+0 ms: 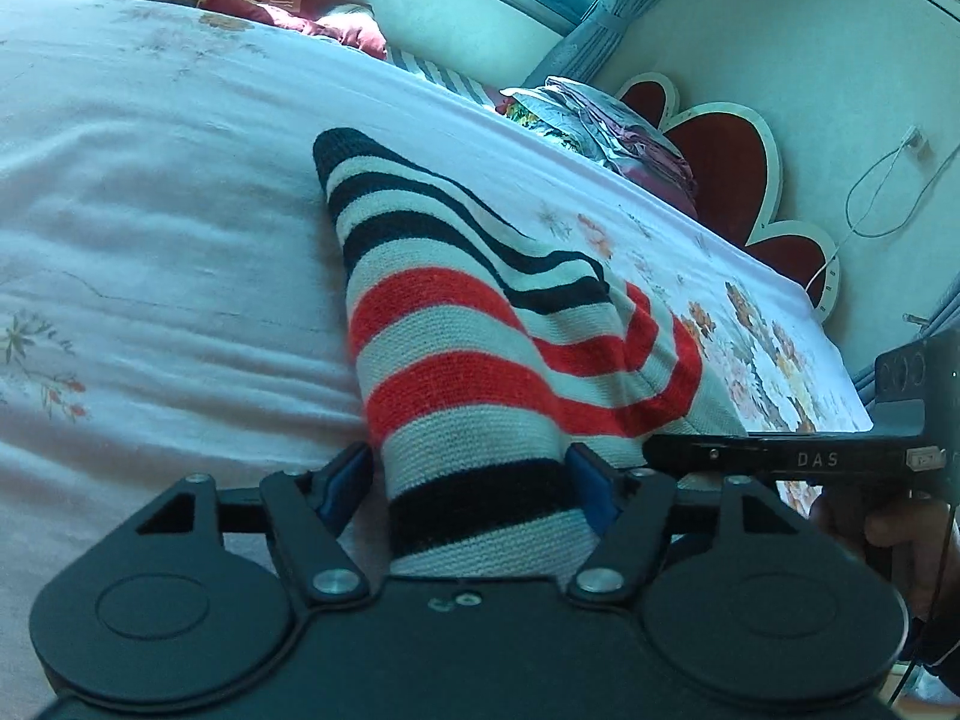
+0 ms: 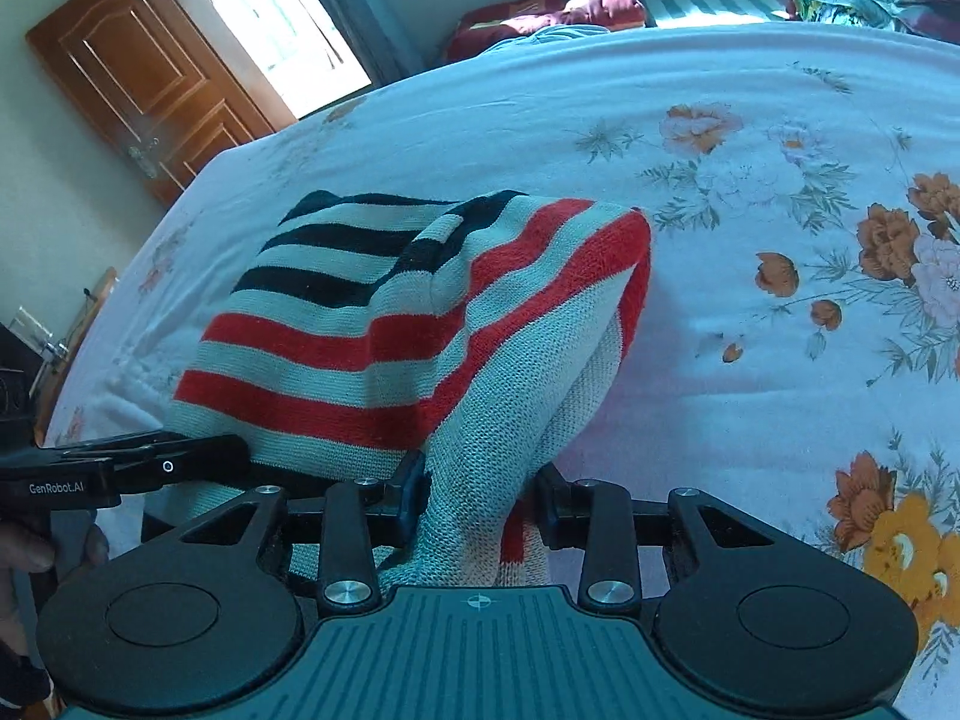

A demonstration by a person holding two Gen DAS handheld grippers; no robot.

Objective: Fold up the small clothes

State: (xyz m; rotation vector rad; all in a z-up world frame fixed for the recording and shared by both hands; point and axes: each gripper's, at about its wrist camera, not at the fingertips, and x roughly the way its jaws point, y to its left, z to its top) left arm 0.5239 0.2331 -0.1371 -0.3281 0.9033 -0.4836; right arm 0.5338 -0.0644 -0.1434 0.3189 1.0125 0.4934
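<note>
A small knitted sweater (image 1: 456, 324) with navy, red and pale stripes lies bunched on the floral bedsheet (image 1: 150, 228), its near end lifted toward both grippers. In the left wrist view my left gripper (image 1: 465, 480) straddles the navy-striped end. The right blue pad touches the knit and the left pad stands a little off it. In the right wrist view my right gripper (image 2: 480, 495) pinches a pale fold of the sweater (image 2: 384, 324) between its black fingers. Each gripper shows in the other's view: the right gripper's side (image 1: 780, 459) and the left gripper's side (image 2: 120, 468).
A stack of folded clothes (image 1: 606, 126) sits at the head of the bed beside a red heart-shaped headboard (image 1: 720, 156). Dark red pillows (image 2: 558, 6) lie at the far side. A wooden door (image 2: 150, 72) stands beyond the bed edge. A hand (image 1: 888, 534) holds the right gripper.
</note>
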